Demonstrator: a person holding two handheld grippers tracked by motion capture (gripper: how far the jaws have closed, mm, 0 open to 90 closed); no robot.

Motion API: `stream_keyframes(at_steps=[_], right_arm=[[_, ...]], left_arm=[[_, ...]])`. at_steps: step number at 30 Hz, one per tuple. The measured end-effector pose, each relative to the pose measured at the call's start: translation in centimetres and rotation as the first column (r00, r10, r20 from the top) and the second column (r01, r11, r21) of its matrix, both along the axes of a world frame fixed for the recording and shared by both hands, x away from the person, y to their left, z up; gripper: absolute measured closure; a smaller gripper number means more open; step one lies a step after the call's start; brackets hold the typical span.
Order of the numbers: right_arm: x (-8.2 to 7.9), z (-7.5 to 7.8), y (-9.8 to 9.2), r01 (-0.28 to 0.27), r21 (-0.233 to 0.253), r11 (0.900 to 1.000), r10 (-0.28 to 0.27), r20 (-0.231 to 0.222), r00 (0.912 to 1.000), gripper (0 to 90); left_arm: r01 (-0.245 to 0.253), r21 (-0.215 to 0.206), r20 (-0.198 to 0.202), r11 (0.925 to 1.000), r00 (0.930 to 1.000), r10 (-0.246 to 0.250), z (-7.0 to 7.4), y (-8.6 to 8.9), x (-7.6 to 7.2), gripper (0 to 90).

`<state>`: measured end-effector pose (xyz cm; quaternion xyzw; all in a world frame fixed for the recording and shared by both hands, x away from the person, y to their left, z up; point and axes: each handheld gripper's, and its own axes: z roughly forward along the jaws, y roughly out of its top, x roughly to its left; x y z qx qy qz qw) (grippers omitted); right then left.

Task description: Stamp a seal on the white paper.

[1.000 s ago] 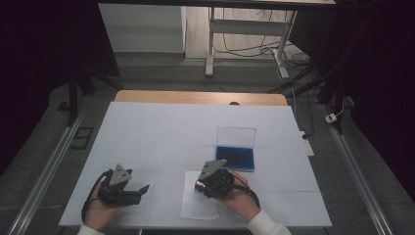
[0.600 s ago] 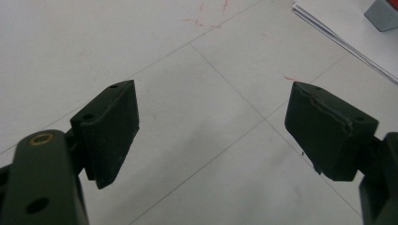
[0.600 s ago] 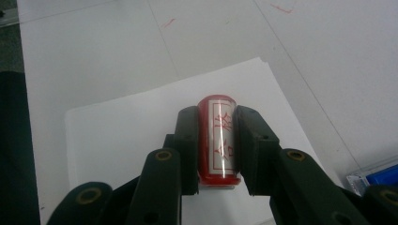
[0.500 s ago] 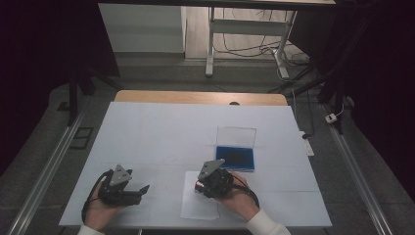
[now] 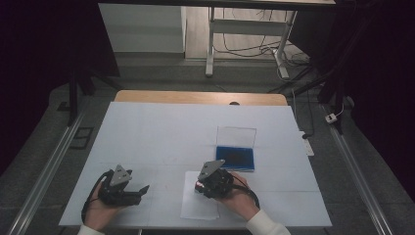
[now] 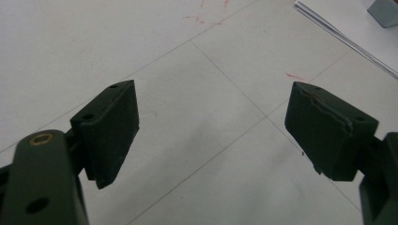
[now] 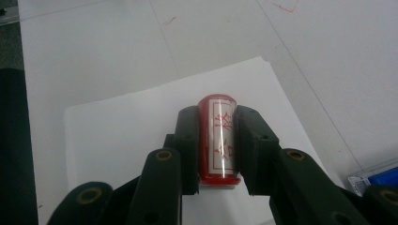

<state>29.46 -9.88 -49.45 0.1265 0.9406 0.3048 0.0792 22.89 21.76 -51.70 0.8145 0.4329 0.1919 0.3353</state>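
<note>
A red cylindrical stamp point(image 7: 217, 140) with a white label of red characters is clamped between the jaws of my right gripper point(image 7: 217, 117). It is held just above a white sheet of paper point(image 7: 117, 136). In the high view the right gripper point(image 5: 198, 186) and stamp point(image 5: 197, 185) are over the sheet point(image 5: 198, 208) near the table's front edge. A blue ink pad point(image 5: 235, 156) with its clear lid point(image 5: 236, 136) raised stands just behind. My left gripper point(image 5: 139, 193) rests at the front left, jaws wide apart point(image 6: 211, 126) over bare table, holding nothing.
White covering point(image 5: 161, 137) with faint lines and small red marks spreads over the table. A wooden strip point(image 5: 195, 97) runs along the far edge. The sheet's corner point(image 6: 347, 28) lies beyond the left gripper. Metal rails point(image 5: 44, 176) flank the table.
The right gripper with the stamp has shifted only very slightly over the paper. The left gripper has stayed where it was.
</note>
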Motion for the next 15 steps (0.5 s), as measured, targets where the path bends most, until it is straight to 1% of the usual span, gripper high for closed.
stream_keyframes(at_steps=[8, 15], right_arm=[[0.00, -0.02, -0.08, 0.001, 0.002, 1.000, -0.001, -0.002, 1.0000, 70.6], [0.04, -0.08, -0.11, 0.003, 0.009, 1.000, -0.003, -0.002, 1.0000, 70.4]], left_arm=[[0.000, 0.007, -0.002, 1.0000, 1.0000, 0.000, -0.04, -0.16, -0.02, 18.4], [-0.001, 0.002, -0.002, 1.0000, 1.0000, 0.001, 0.01, -0.02, -0.02, 18.3]])
